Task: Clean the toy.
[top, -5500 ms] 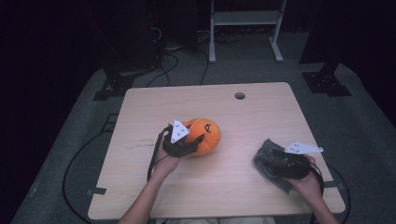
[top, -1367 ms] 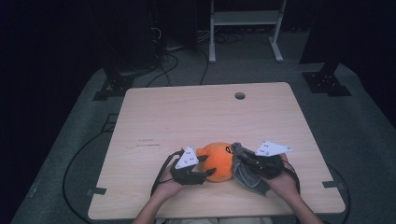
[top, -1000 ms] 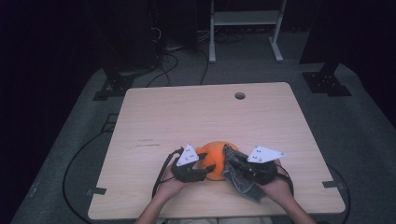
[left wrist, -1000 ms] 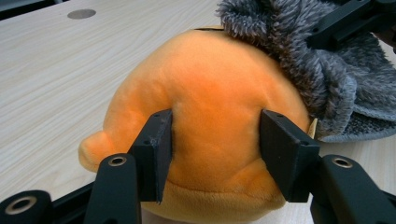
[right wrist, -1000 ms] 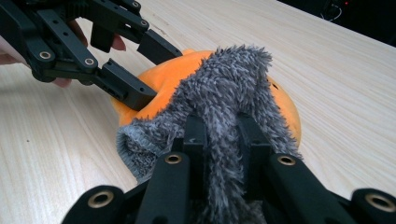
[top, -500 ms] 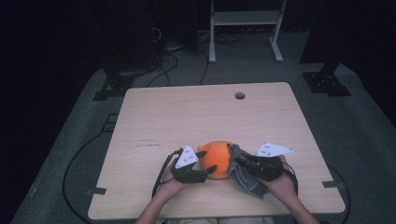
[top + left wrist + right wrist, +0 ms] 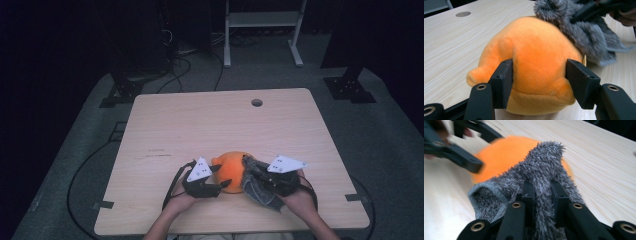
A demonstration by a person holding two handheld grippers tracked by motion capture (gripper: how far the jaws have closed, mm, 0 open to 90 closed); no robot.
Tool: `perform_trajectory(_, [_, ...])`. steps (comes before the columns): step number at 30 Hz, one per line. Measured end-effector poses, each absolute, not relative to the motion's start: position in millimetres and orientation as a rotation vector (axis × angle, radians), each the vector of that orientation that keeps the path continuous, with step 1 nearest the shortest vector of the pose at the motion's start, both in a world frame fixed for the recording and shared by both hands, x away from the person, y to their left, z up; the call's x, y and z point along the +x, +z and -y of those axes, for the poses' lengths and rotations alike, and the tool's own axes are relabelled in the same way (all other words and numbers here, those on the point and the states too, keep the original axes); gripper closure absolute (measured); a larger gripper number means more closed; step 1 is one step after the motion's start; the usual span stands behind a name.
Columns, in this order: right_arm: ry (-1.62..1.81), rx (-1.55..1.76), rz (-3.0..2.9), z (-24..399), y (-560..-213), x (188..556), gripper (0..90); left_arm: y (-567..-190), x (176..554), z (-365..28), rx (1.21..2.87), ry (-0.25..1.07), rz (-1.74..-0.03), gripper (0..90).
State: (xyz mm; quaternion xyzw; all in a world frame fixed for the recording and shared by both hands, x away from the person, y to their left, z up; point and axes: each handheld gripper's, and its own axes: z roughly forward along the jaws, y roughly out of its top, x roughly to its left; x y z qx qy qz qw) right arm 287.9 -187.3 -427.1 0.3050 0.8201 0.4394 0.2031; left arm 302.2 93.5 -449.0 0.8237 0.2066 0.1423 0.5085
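An orange plush toy [image 7: 231, 170] lies near the table's front edge. My left gripper [image 7: 220, 176] holds it from the left: in the left gripper view the two pads [image 7: 505, 75] press into the toy's [image 7: 539, 50] sides. These jaws have just been opening a little, with the toy still between them. My right gripper [image 7: 248, 167] is shut on a grey furry cloth [image 7: 260, 192]. In the right gripper view the cloth [image 7: 544, 162] is pinched between the jaws, and its tip lies against the orange toy [image 7: 504, 152].
The wooden table [image 7: 200, 125] has a small round hole [image 7: 256, 102] at the back. Cables trail from both grippers over the front edge. Dark floor with stands and a white frame [image 7: 260, 20] lies beyond.
The toy came toward the front edge in my left gripper. My right gripper brought the grey cloth leftward up against it. Over the last half second both hands barely moved.
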Motion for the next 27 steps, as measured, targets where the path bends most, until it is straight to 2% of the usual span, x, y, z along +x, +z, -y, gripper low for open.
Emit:
perform_trajectory(2, [1.226, 0.899, -2.303, 194.0, -429.0, 292.1, 75.5, -449.1, 302.4, -93.9, 1.979, 0.338, -0.506, 39.0])
perform_trajectory(4, [1.239, 0.917, -2.318, 196.8, -431.8, 294.3, 75.5, -448.4, 302.4, -93.4, 1.970, 0.343, -0.516, 28.9])
perform_trajectory(5, [1.239, 0.917, -2.318, 196.8, -431.8, 294.3, 75.5, -447.6, 302.2, -92.2, 1.960, 0.355, -0.529, 28.9])
perform_trajectory(6, [1.238, 0.920, -2.320, 195.3, -432.3, 293.0, 75.5, -447.4, 301.8, -90.1, 1.954, 0.384, -0.551, 15.7])
perform_trajectory(7, [1.241, 0.912, -2.318, 194.4, -431.3, 291.6, 75.6, -448.9, 302.4, -87.2, 1.967, 0.405, -0.580, 14.5])
perform_trajectory(13, [1.259, 0.907, -2.329, 198.6, -430.0, 292.0, 75.4, -448.2, 298.7, -88.2, 1.985, 0.413, -0.540, 28.6])
perform_trajectory(17, [1.206, 0.979, -2.317, 207.3, -433.2, 299.8, 75.5, -448.4, 298.3, -89.3, 2.001, 0.410, -0.516, 31.1])
perform_trajectory(21, [1.288, 1.032, -2.289, 214.4, -427.9, 301.9, 75.4, -450.0, 298.2, -89.6, 2.017, 0.379, -0.487, 30.7])
perform_trajectory(25, [1.335, 0.968, -2.310, 201.1, -422.7, 300.1, 75.3, -446.5, 295.8, -90.1, 1.996, 0.400, -0.466, 23.0])
perform_trajectory(27, [1.302, 0.919, -2.331, 193.2, -427.7, 293.4, 75.6, -436.8, 293.3, -91.4, 1.881, 0.411, -0.486, 20.1])
